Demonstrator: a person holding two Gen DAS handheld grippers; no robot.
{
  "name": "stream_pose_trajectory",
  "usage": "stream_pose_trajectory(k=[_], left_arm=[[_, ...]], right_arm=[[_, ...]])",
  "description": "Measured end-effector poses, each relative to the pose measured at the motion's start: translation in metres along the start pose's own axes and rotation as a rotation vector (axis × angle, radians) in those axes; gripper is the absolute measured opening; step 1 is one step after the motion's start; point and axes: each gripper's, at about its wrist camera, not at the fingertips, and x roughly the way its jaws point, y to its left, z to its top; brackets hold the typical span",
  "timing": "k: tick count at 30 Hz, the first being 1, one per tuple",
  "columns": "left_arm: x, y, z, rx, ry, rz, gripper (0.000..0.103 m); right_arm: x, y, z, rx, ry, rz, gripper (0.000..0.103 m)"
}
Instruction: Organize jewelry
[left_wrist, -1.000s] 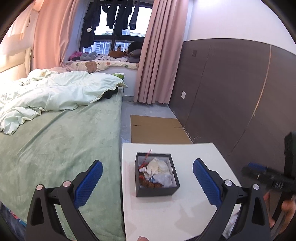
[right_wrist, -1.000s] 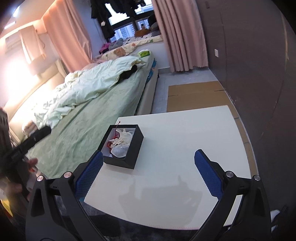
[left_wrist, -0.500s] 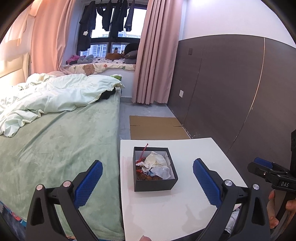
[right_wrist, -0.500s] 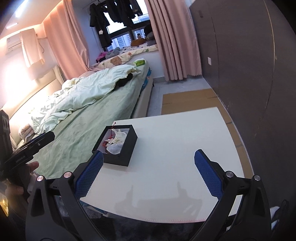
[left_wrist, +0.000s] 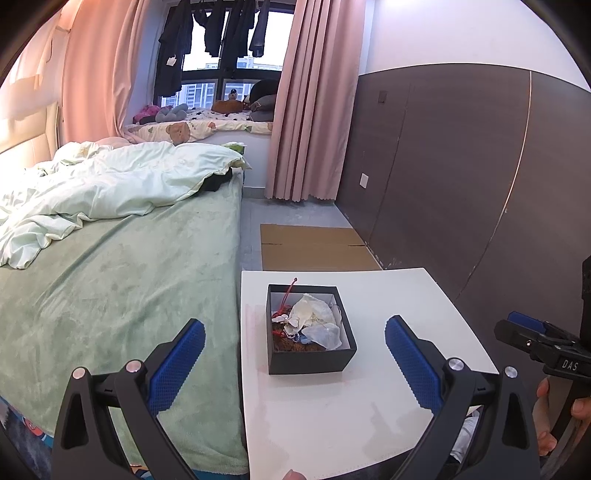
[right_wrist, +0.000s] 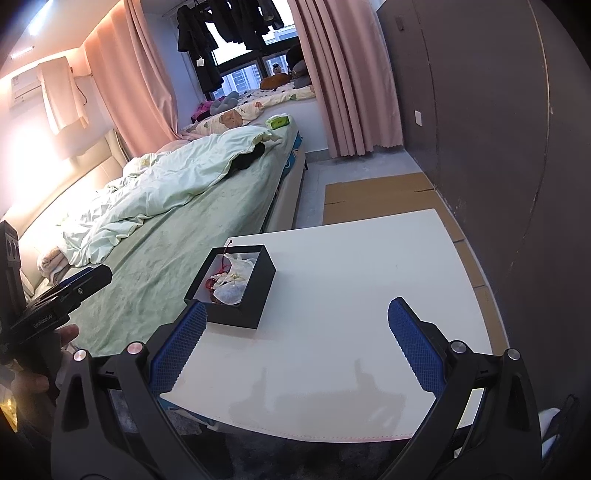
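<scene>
A black open box (left_wrist: 308, 356) stands on a white table (left_wrist: 332, 413). It holds jumbled jewelry: small pale pouches (left_wrist: 312, 315), red cord and beads. My left gripper (left_wrist: 293, 360) is open and empty, hovering above the table's near side with the box between its fingers in view. My right gripper (right_wrist: 293, 341) is open and empty, to the right of the box (right_wrist: 236, 291) over the table (right_wrist: 351, 295). Each gripper shows at the edge of the other's view: the right one (left_wrist: 535, 339) and the left one (right_wrist: 70, 288).
A bed with a green cover (left_wrist: 110, 280) and a pale duvet (left_wrist: 110, 181) adjoins the table's left side. A dark panelled wall (left_wrist: 461, 184) runs along the right. Flat cardboard (left_wrist: 314, 247) lies on the floor beyond the table. Pink curtains (left_wrist: 310, 122) hang at the window.
Both grippers have drawn back and tilted up a little, so the box sits farther off and more of the room shows. Jaws stay open. The box has not moved.
</scene>
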Motion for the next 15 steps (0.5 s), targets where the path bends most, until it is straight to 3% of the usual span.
stream_pose_trajectory(k=[15], left_arm=[[-0.0063, 0.0014, -0.0019, -0.001, -0.014, 0.033, 0.095]], right_arm=[[-0.0010, 0.0063, 0.0000, 0.000, 0.001, -0.007, 0.098]])
